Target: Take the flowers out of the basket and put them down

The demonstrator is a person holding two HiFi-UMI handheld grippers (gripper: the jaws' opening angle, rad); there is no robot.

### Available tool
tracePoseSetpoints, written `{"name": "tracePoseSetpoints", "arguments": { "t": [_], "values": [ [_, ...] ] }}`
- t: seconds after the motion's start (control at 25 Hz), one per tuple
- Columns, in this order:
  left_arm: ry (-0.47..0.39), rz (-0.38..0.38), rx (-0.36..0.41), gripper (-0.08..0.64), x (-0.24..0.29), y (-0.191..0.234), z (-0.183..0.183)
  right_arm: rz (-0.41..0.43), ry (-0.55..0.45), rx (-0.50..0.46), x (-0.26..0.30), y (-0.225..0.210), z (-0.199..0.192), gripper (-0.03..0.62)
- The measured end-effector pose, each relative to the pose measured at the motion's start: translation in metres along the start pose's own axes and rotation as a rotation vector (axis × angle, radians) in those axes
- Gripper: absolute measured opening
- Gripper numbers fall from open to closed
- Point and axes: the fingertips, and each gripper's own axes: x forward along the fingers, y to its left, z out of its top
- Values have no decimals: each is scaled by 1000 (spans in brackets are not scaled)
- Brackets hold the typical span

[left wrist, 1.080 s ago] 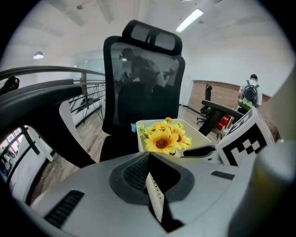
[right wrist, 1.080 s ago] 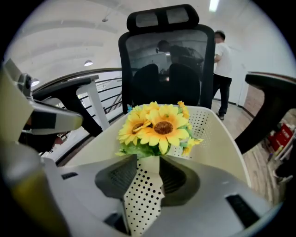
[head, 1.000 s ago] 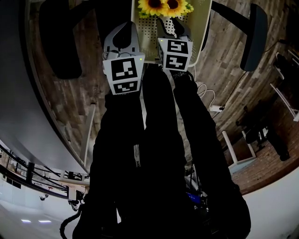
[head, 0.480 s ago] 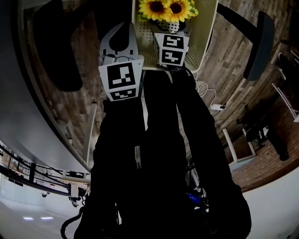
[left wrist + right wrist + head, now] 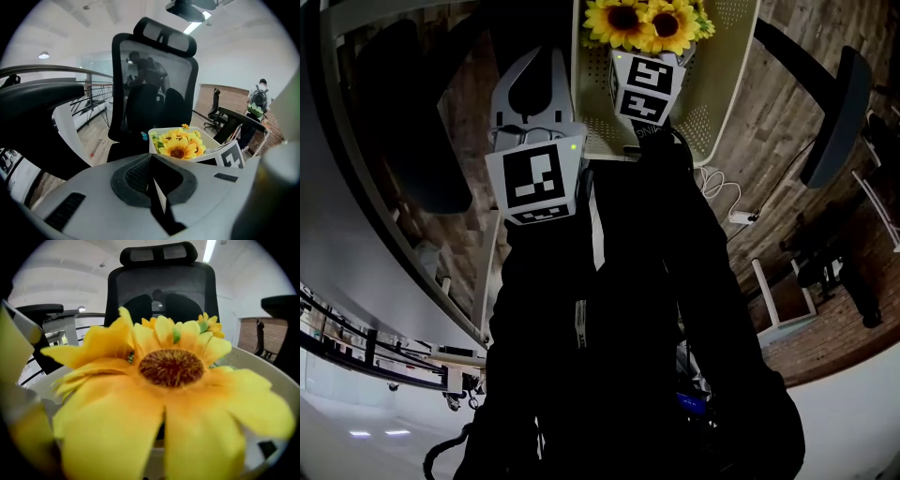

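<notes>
**Right gripper letting go over the sunflowers in the basket**

The right gripper (image 5: pixel 645 66) is reaching into the pale perforated basket (image 5: pixel 727 56), and its fingers are spreading apart with a sunflower head lying right over the gap between them, not pinched. The sunflowers (image 5: pixel 647 23) are sitting in the basket, and their blooms are filling the right gripper view. The left gripper (image 5: pixel 536 58) is hovering just beside the basket, fingers pressed together on nothing. A black office chair (image 5: pixel 154 84) is rising behind the basket.
</notes>
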Motion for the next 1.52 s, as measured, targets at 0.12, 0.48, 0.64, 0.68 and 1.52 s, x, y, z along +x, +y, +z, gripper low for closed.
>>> {"name": "tracePoseSetpoints", "arguments": {
  "t": [0.12,0.48,0.64,0.68,1.52],
  "values": [
    [0,2,6,0,-3,-1,-3,-5,-21,7,0,2,4,466],
    [-4,6,10,0,0,-3,-3,-25,-76,35,10,-3,15,466],
    [-1,9,14,0,0,-1,-3,-17,-86,36,8,-3,17,466],
    [0,8,15,0,0,0,-2,-10,-92,33,7,-2,19,466],
    [-48,33,35,0,-8,-2,15,-5,-264,-81,-45,-5,65,466]
  ]
}}
